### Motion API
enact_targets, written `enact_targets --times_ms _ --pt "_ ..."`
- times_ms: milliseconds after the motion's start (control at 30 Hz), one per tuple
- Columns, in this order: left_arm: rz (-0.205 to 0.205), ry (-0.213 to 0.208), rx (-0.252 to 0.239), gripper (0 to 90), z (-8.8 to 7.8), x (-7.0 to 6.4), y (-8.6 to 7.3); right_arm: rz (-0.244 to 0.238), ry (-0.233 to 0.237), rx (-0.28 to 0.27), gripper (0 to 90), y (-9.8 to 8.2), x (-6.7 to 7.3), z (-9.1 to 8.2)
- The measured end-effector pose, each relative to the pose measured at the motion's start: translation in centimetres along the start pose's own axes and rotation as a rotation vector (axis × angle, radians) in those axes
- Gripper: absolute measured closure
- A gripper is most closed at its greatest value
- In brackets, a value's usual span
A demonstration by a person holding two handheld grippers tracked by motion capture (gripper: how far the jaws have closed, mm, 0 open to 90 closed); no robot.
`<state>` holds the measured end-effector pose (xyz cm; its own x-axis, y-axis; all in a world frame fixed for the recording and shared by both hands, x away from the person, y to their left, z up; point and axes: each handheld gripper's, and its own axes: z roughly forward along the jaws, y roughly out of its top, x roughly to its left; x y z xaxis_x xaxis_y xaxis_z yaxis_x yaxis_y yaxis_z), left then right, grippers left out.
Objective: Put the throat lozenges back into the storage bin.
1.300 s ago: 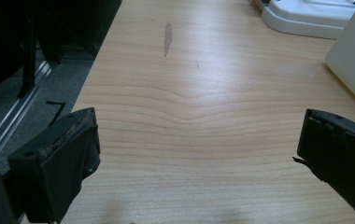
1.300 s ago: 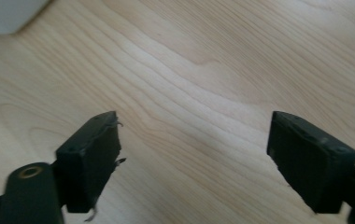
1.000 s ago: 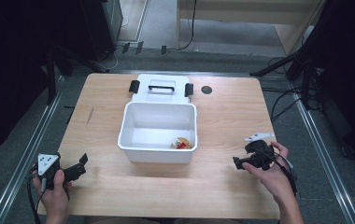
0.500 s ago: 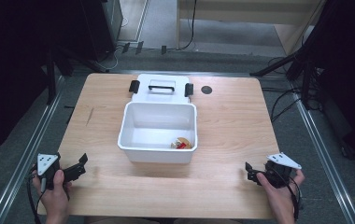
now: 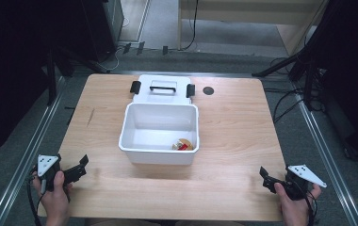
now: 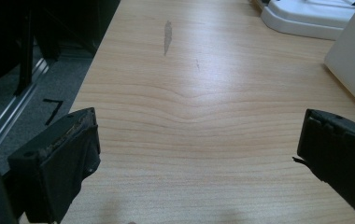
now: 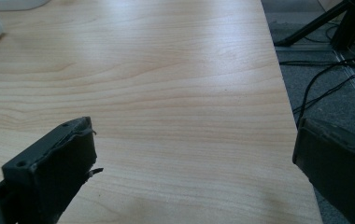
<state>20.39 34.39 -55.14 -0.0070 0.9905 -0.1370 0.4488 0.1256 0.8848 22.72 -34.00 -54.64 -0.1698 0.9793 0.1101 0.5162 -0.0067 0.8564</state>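
Both grippers, left gripper [image 5: 80,165] and right gripper [image 5: 264,175], spread empty; white bin [image 5: 134,146] holds something small, unclear.

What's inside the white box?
The white box holds a small orange-and-red thing in its near right corner. It's too small to tell what. The rest of the floor looks bare.

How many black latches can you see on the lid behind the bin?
2: one latch at the lid's left end, the other latch at its right end. The bin may hide more.
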Motion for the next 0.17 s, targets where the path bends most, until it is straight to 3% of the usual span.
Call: enact_targets --times_ms 167 --pt "0.007 0.003 0.004 0.0 0.04 -0.05 0.02 -0.022 -0.002 0.007 0.0 -0.04 0.32 0.05"
